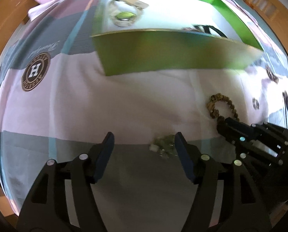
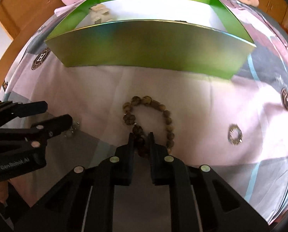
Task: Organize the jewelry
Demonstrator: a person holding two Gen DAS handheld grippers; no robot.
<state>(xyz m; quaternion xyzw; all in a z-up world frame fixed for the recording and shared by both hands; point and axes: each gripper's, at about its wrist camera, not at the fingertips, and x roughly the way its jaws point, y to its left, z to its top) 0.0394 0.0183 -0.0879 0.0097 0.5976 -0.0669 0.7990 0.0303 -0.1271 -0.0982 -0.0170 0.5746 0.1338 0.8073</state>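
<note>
A brown bead bracelet (image 2: 159, 110) lies on the pink cloth in front of a green box (image 2: 149, 48). My right gripper (image 2: 141, 138) is shut on the bracelet's near beads; it also shows in the left wrist view (image 1: 227, 123) with the bracelet (image 1: 221, 104). My left gripper (image 1: 144, 141) is open and low over the cloth, with a small pale green crystal piece (image 1: 163, 147) just inside its right finger. The same piece (image 2: 73, 129) shows by the left gripper's tip in the right wrist view. Inside the box (image 1: 173, 60) lie a green-stone bracelet (image 1: 124, 17) and a tag.
A silver ring-shaped piece (image 2: 234, 134) lies on the cloth to the right. The patterned cloth (image 1: 70, 104) carries round brown logos (image 1: 35, 71). Small dark pieces (image 1: 271, 74) lie at the far right. Wooden furniture edges the cloth at the back.
</note>
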